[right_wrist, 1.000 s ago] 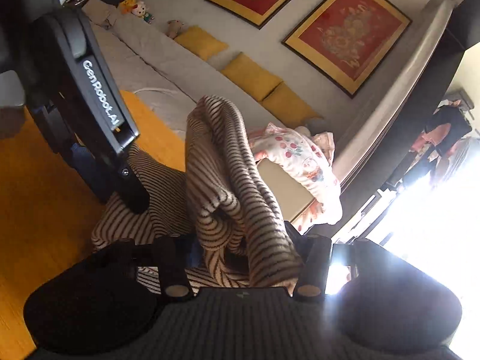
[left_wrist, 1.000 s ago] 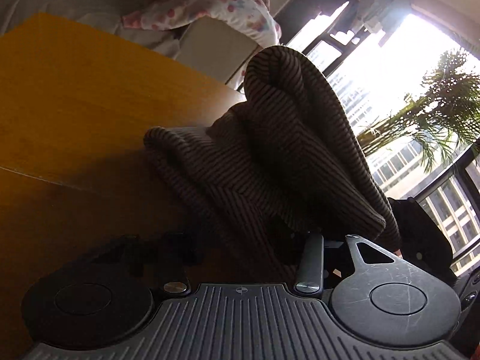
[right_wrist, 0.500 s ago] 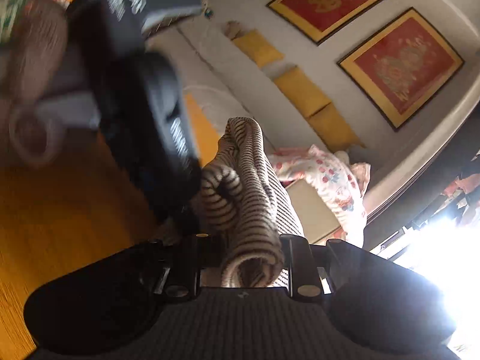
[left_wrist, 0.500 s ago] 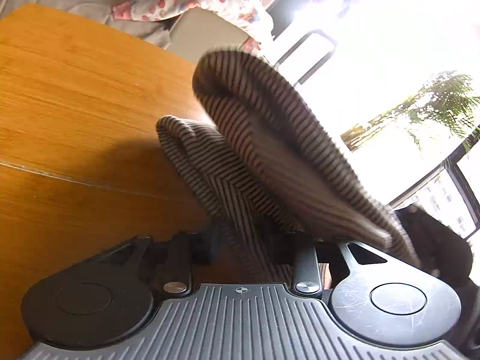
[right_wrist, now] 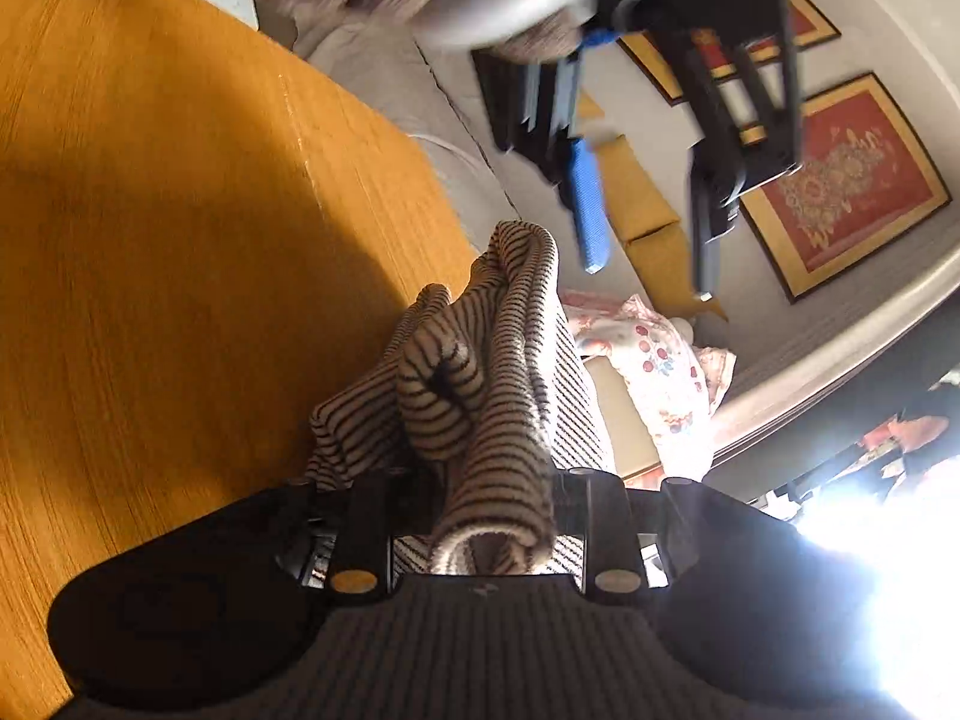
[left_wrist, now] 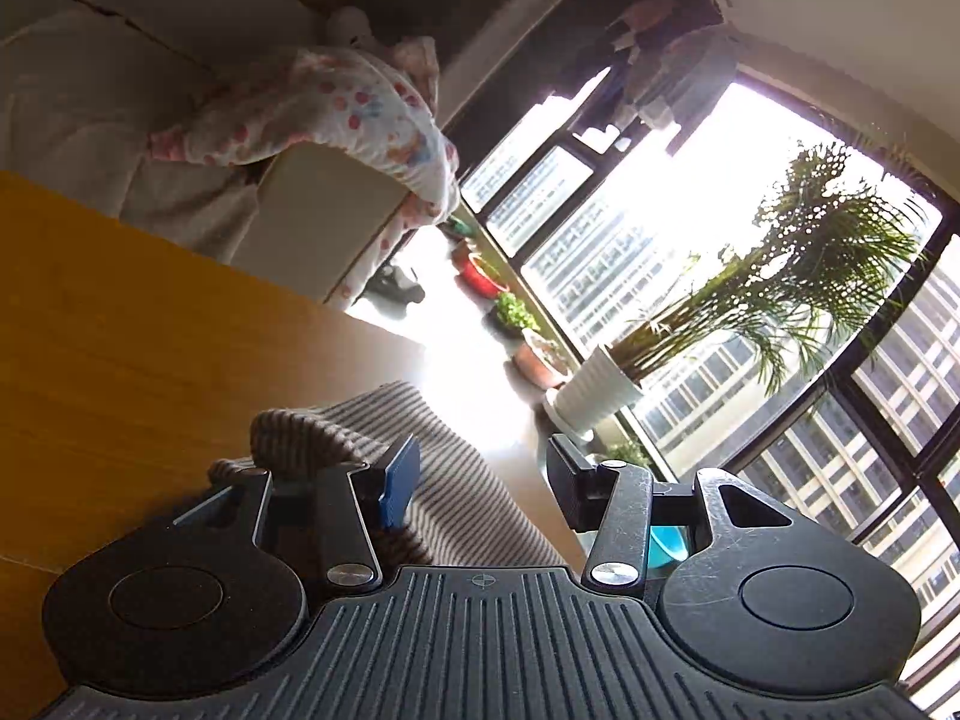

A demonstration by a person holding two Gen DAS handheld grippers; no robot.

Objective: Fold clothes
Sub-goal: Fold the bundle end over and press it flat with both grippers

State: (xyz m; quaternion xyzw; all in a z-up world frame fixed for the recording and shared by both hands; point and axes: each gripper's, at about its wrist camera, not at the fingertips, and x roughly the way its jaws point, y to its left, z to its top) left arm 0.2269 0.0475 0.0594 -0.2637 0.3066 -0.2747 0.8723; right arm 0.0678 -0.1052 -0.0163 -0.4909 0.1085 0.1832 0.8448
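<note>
A beige and dark striped knit garment [right_wrist: 498, 372] lies bunched on the orange wooden table [right_wrist: 180, 210]. My right gripper [right_wrist: 486, 516] is shut on a fold of it, the cloth passing between its fingers. In the left wrist view my left gripper [left_wrist: 480, 474] is open and empty, just above the garment [left_wrist: 444, 480], with its blue pad showing. The left gripper also shows in the right wrist view [right_wrist: 648, 228], blurred, raised above the garment with jaws apart.
A pale sofa [left_wrist: 90, 120] with a flowered garment [left_wrist: 360, 114] on a box stands beyond the table's far edge. Yellow cushions [right_wrist: 642, 204] and red framed pictures [right_wrist: 840, 180] line the wall. Potted plants [left_wrist: 600, 390] stand by bright windows.
My left gripper has opened and let go of the striped garment, then lifted away upward. The garment has dropped lower onto the table. My right gripper still holds its fold.
</note>
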